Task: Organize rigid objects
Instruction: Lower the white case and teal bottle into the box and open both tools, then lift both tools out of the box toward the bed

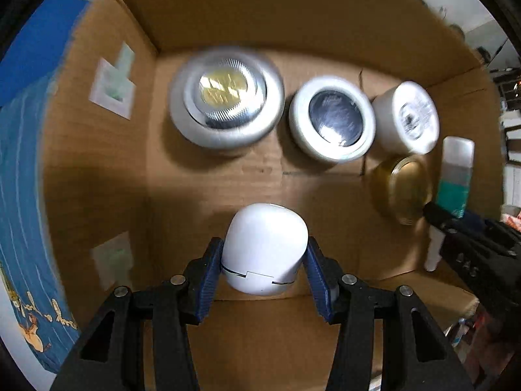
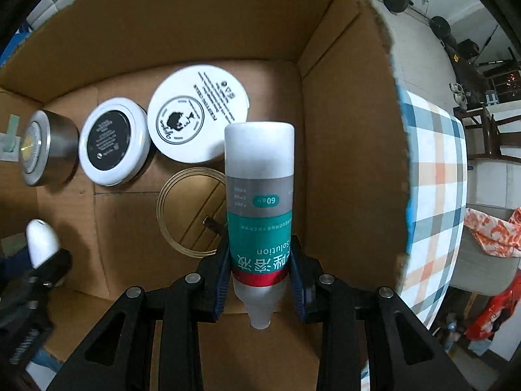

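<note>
My left gripper (image 1: 264, 257) is shut on a white rounded container (image 1: 265, 247), held above the floor of an open cardboard box (image 1: 228, 16). It shows at the left of the right wrist view (image 2: 40, 242). My right gripper (image 2: 259, 260) is shut on a teal-and-grey solution bottle (image 2: 259, 202), nozzle toward the camera, over the box's right side; the bottle shows in the left wrist view (image 1: 454, 176). On the box floor lie a silver tin (image 1: 226, 97), a white jar with a black lid (image 1: 332, 119), a white round jar (image 1: 407, 115) and a gold lid (image 1: 402, 189).
The box walls (image 2: 351, 130) rise on all sides. A blue cloth (image 1: 22, 179) lies left of the box. A checked tablecloth (image 2: 436, 176) lies to its right, with chairs and clutter beyond. White labels (image 1: 114, 84) are stuck on the left wall.
</note>
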